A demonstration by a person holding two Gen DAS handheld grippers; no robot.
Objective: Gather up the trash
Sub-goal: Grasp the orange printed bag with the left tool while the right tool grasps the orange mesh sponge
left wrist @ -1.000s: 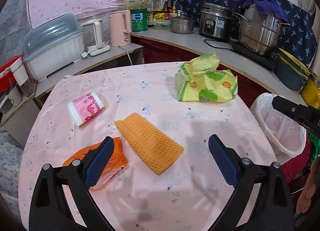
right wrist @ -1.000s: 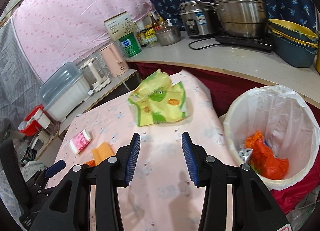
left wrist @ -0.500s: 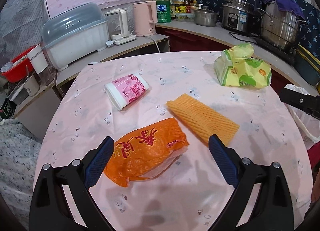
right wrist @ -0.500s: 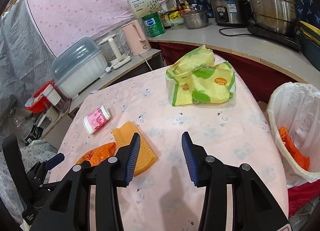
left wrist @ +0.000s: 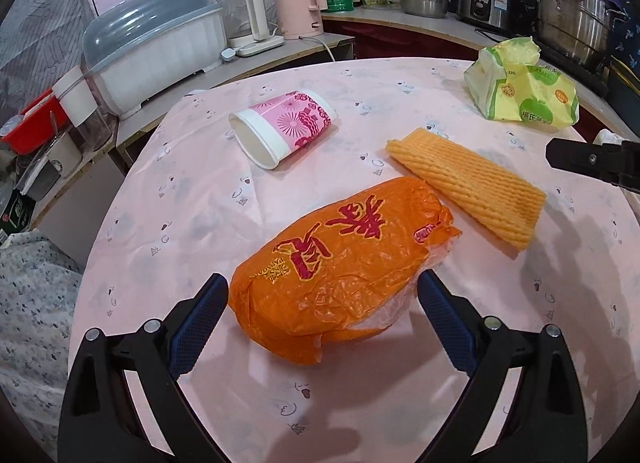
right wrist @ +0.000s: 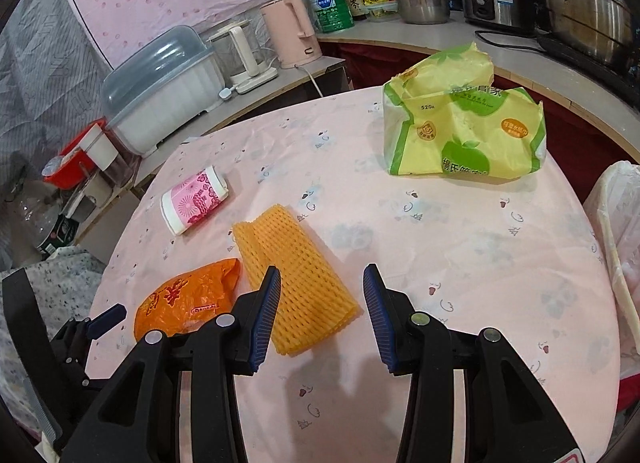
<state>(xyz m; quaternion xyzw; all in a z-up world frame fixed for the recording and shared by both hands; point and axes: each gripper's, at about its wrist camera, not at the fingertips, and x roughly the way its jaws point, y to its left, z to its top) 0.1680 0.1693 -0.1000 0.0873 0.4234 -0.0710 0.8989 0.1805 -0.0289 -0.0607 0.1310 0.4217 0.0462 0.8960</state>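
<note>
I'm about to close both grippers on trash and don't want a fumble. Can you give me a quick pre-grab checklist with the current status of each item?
1. Left gripper open, fingers either side of the orange plastic bag: ok.
2. Left fingers low enough to pinch the bag: cannot tell.
3. Right gripper open, near end of the yellow foam net between its fingers: ok.
4. Bag and net apart, so each comes up alone: not ok, they touch or overlap in both views.
5. White-lined trash bin within reach at the table's right edge: ok.
6. Pink paper cup and green-yellow package clear of both grabs: ok.
</note>
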